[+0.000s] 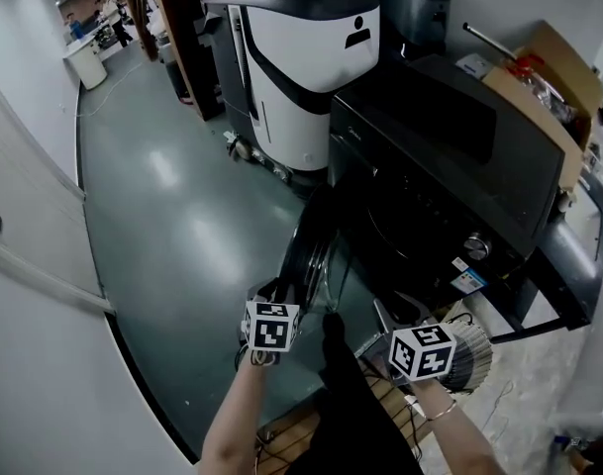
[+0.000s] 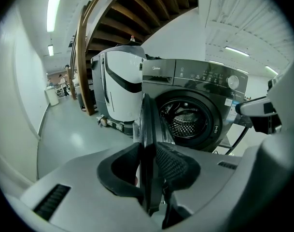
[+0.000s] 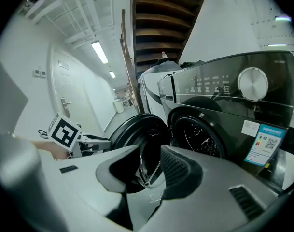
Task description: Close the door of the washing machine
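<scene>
While the door [image 1: 311, 250] of the washing machine [image 1: 440, 166] stands wide open, the left gripper [image 2: 147, 170] pinches its edge and the right gripper [image 3: 149, 170] hovers spread and empty; swinging it shut remains.

No legible text on the washing machine [image 2: 185, 77]

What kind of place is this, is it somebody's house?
Probably a lab or workshop, not a home: a washing machine stands beside a big white machine and a cardboard box.
</scene>
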Demonstrator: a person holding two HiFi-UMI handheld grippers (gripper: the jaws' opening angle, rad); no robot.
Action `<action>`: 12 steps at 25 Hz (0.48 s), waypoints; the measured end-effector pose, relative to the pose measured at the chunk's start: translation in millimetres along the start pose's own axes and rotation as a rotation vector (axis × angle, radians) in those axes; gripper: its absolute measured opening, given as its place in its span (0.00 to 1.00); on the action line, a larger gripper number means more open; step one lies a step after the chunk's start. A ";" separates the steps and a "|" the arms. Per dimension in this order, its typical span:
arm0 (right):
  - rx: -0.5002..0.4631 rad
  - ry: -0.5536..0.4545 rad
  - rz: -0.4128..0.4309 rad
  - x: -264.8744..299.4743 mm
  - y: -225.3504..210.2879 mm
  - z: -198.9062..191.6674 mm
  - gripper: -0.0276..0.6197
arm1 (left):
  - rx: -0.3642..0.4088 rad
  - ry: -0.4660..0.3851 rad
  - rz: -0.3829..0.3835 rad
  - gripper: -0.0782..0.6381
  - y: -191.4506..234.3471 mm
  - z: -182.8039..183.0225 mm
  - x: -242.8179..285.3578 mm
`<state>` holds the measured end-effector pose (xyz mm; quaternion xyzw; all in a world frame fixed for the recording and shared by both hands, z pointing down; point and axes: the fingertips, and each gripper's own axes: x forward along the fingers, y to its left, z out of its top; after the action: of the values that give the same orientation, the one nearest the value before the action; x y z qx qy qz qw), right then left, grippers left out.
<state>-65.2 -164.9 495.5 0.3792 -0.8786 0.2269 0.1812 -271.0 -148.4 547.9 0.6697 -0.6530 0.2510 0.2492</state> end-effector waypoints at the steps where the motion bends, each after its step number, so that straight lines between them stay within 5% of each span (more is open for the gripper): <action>1: 0.002 -0.001 -0.008 -3.5 -2.6 -1.7 0.23 | 0.001 -0.002 0.000 0.28 -5.9 0.6 0.2; 12: 0.012 0.020 -0.086 -38.5 -30.7 -32.1 0.24 | -0.001 0.018 -0.077 0.28 -79.0 4.8 5.0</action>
<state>-12.7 -144.0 511.3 0.4153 -0.8583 0.2278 0.1973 -191.9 -153.5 547.1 0.6918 -0.6246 0.2472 0.2650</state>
